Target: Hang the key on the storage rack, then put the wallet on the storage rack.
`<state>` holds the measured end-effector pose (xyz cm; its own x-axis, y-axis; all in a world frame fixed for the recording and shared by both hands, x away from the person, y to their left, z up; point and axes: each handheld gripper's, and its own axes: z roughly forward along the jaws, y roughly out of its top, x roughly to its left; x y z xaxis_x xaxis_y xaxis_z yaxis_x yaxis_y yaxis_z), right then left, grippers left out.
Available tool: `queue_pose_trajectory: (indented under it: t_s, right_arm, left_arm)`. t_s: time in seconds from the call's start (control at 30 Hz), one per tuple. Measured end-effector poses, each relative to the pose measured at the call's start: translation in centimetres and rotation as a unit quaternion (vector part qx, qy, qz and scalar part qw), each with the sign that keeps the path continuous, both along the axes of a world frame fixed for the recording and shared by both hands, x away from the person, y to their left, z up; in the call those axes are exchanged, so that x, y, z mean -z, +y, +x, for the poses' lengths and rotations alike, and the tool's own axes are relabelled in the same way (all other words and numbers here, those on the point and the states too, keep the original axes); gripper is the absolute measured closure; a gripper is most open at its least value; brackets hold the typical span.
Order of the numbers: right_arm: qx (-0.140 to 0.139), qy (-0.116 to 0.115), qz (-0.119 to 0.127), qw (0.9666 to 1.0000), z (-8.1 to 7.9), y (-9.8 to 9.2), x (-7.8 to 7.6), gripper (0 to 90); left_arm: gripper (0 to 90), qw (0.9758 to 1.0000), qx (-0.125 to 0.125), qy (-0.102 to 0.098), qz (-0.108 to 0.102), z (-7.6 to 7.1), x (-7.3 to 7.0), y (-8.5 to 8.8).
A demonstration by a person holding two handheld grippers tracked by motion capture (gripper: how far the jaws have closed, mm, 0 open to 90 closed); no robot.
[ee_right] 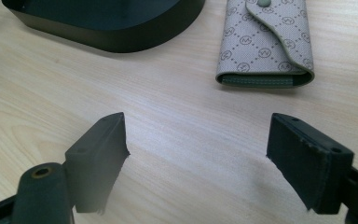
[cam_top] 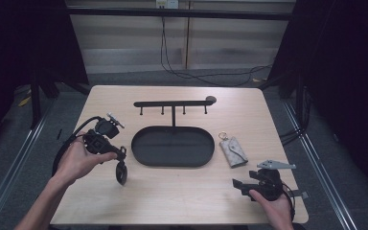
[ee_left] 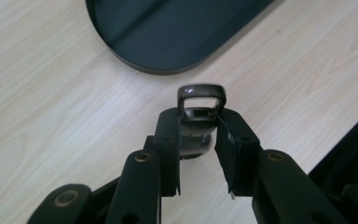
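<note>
1. Two grippers are mine, one in each hand, and both are near the black oval tray.
2. My left gripper is clamped tight on a dark key fob. Its metal loop sticks out past my jaw tips, just in front of the tray's rim and up off the wooden table.
3. My right gripper has its jaws spread wide with nothing between them.
4. A patterned key pouch lies flat just right of the tray, ahead of my right gripper.
</note>
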<state>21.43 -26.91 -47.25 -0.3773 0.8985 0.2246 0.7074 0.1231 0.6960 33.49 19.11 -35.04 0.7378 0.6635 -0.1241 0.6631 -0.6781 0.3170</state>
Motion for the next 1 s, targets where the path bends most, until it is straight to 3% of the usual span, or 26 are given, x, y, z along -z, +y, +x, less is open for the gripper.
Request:
queue_pose_trajectory:
  t_s: [0.17,0.23,0.63,1.0]
  right_arm:
    - [0.001,0.001,-0.001,1.0000,0.1,0.0,0.0,20.0]
    - [0.001,0.001,0.000,1.0000,0.0,0.0,0.0,20.1]
    - [0.003,0.003,-0.001,1.0000,0.0,0.0,0.0,20.1]
    - [-0.001,0.004,-0.003,1.0000,0.2,0.1,0.0,20.1]
  left_arm:
    - [70.7,1.0000,0.002,-0.003,-0.002,0.0,-0.8,0.0]
    - [70.7,0.9998,0.000,-0.001,-0.018,0.2,-1.2,0.3]
    - [70.7,0.9999,0.009,-0.008,-0.003,0.2,-3.3,-0.7]
    - [70.7,0.9999,0.014,0.002,0.005,1.7,-4.1,-1.5]
